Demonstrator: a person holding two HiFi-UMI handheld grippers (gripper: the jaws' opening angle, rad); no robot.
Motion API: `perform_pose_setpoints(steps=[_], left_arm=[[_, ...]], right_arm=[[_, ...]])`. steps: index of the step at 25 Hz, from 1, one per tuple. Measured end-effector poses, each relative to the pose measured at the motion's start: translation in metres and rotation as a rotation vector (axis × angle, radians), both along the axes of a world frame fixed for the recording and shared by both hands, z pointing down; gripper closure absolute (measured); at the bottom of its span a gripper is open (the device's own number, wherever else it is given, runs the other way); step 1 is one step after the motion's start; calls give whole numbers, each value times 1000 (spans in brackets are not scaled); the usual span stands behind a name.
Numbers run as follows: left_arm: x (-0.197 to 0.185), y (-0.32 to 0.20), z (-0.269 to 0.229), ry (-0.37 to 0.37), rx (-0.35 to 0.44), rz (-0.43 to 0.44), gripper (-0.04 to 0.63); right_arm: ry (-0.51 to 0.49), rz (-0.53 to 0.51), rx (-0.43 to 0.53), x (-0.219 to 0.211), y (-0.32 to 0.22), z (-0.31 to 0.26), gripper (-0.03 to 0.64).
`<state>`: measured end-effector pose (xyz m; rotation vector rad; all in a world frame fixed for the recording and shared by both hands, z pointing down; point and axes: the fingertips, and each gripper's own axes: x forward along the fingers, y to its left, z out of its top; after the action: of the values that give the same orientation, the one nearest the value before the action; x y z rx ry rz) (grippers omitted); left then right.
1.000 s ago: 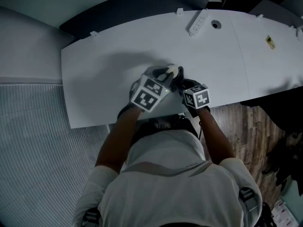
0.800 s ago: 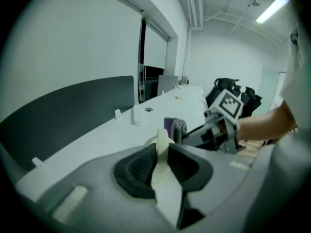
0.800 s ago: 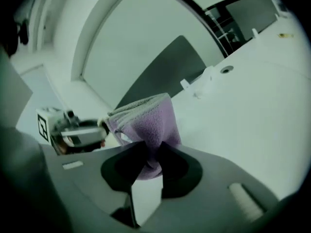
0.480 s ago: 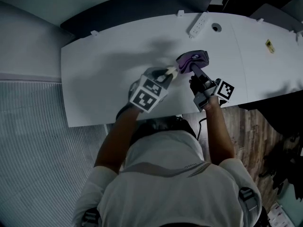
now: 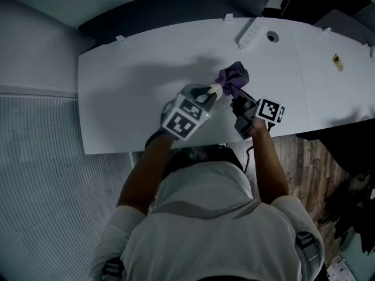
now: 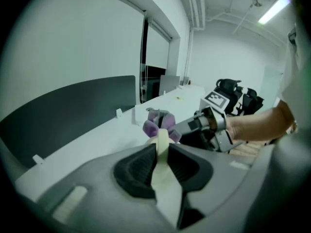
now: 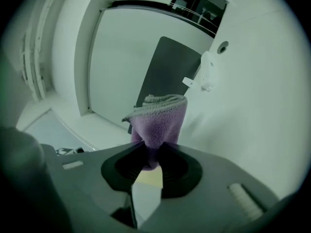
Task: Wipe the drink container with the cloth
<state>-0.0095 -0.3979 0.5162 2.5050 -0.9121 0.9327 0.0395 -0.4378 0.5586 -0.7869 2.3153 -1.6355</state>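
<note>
A cream drink container (image 5: pixel 212 90) sticks out over the white table (image 5: pixel 135 81), and my left gripper (image 5: pixel 205 96) is shut on it. In the left gripper view the container (image 6: pixel 162 152) shows as a narrow cream piece pinched between the dark pads. My right gripper (image 5: pixel 237 93) is shut on a bunched purple cloth (image 5: pixel 233 76) just to the right of the container's far end. In the right gripper view the cloth (image 7: pixel 159 120) rises from between the jaws of the right gripper (image 7: pixel 154 150). In the left gripper view the cloth (image 6: pixel 159 123) sits just beyond the container's tip.
A white power strip (image 5: pixel 247 33) and a round cable hole (image 5: pixel 272 37) lie at the table's far right. A dark partition panel (image 5: pixel 176 7) runs along the back edge. A small yellow sticker (image 5: pixel 336 61) marks the right tabletop. Wooden floor (image 5: pixel 310 157) lies below the right front edge.
My right gripper has swung out from beside the left one to the right and away, bringing the purple cloth into view by the container's tip. The left gripper has stayed put.
</note>
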Motion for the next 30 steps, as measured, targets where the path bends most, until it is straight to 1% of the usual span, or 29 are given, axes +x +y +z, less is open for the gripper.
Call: perform_pose_setpoints(steps=[3, 8, 12, 15, 16, 19, 21, 23, 25, 26, 28, 30], left_arm=[[0, -1, 1, 2, -1, -4, 520], [0, 0, 1, 4, 1, -9, 520], [-1, -1, 0, 9, 2, -17, 520], [-2, -2, 1, 10, 4, -22, 520], [-2, -2, 1, 11, 5, -23, 520], [-2, -2, 2, 17, 4, -26, 520], [-4, -2, 2, 20, 1, -27, 518], [-4, -2, 1, 25, 0, -29, 518], [-4, -2, 0, 31, 1, -32, 517], [-4, -2, 0, 33, 2, -32, 517], [-6, -3, 1, 32, 3, -32, 517], [-7, -3, 2, 33, 4, -36, 517]], right_arm=[[160, -40, -3, -2, 1, 21, 532], [377, -120, 3, -5, 4, 52, 535], [514, -188, 9, -8, 6, 78, 535], [604, -237, 49, -10, 8, 98, 535], [617, -248, 61, -10, 8, 104, 535], [608, -284, 71, -10, 6, 109, 535], [594, -309, 79, -8, -1, 101, 535], [538, -309, 107, -7, -15, 80, 534], [406, -323, 142, -13, -31, 48, 534], [322, -354, 156, -19, -38, 30, 534], [160, -471, 181, -35, -46, -2, 534], [33, -592, 202, -53, -51, -29, 534]])
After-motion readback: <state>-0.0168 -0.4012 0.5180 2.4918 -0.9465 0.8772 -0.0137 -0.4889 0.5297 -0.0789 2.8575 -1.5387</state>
